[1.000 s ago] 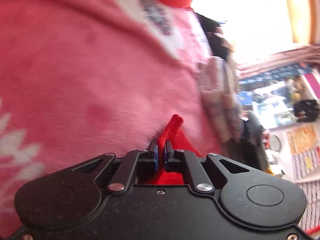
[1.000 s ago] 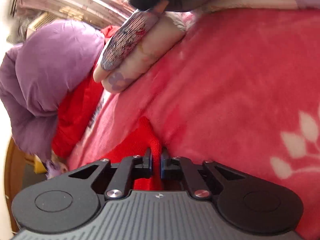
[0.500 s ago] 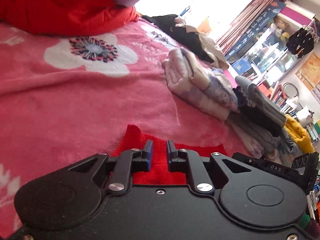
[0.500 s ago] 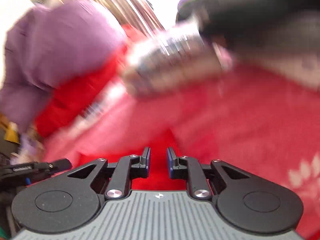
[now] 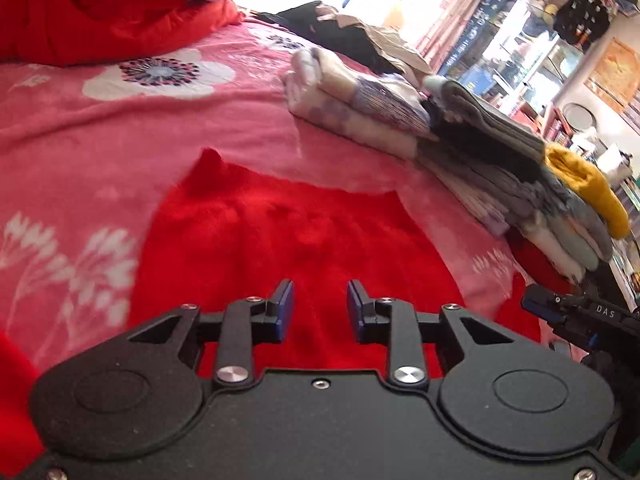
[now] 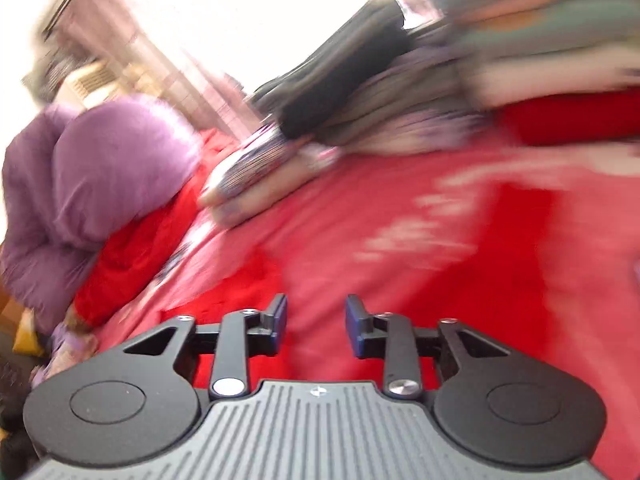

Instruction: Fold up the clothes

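Fingers (image 5: 285, 305) of the left gripper (image 5: 320, 306) stand parted and hold nothing, poised just above a red knit garment (image 5: 296, 232) that lies spread flat on a pink floral blanket (image 5: 120, 132) covering a bed. The right gripper (image 6: 316, 322) is likewise released, its fingers (image 6: 279, 318) apart and empty over red cloth and pink blanket, though that view is smeared by motion and its exact contact cannot be told.

In the left wrist view the garment's far edge runs across the blanket with one corner (image 5: 210, 158) peaked upward. To the right of it, a stack of folded clothes (image 5: 460, 148) in pale, grey and lilac tones sits at the blanket's edge, topped by a mustard-yellow piece (image 5: 588, 192). Farther back lie a heap of red fabric (image 5: 100, 20), a purple padded coat (image 6: 100, 184) and dark clothing (image 5: 320, 20) near a bright window. Part of the other gripper's black body (image 5: 580, 316) shows at the right edge.

Judged from this layout, one fold of the red garment appears laid down and let go, with the piece not yet compact enough for the stack. The next move likely calls for both grippers to pinch a fresh pair of edges or corners, lift evenly and bring them across, keeping the soft knit from bunching.
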